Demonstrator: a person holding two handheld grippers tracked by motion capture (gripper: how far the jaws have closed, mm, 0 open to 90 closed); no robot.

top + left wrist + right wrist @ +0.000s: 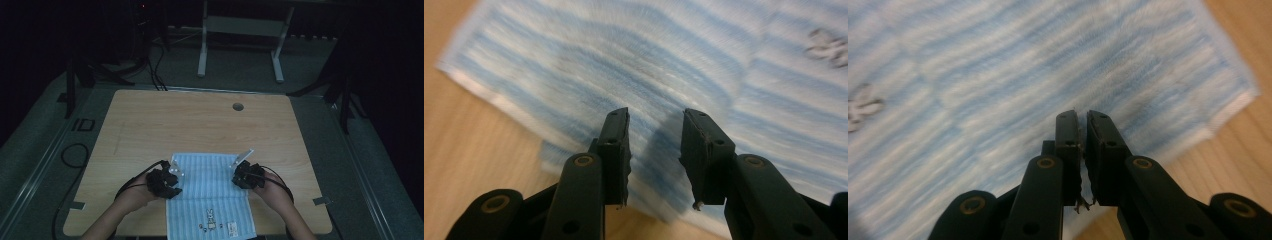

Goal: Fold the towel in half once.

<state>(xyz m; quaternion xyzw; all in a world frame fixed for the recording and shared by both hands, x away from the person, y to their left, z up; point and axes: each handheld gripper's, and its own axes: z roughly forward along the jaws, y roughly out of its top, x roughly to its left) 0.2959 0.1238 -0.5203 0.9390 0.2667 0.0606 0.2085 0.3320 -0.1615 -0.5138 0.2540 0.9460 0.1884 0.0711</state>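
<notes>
Striped towel on a wooden table in a dim room

Your blue striped towel (pixel 210 192) lies flat at the table's (pixel 150 130) near edge, a cable hole (pixel 238 106) far right; grey floor and a white desk frame (pixel 240 40) lie beyond. Your left gripper (pixel 655 150) stands wide over it; your right gripper (pixel 1083 150) is nearly closed, holding nothing.
</notes>
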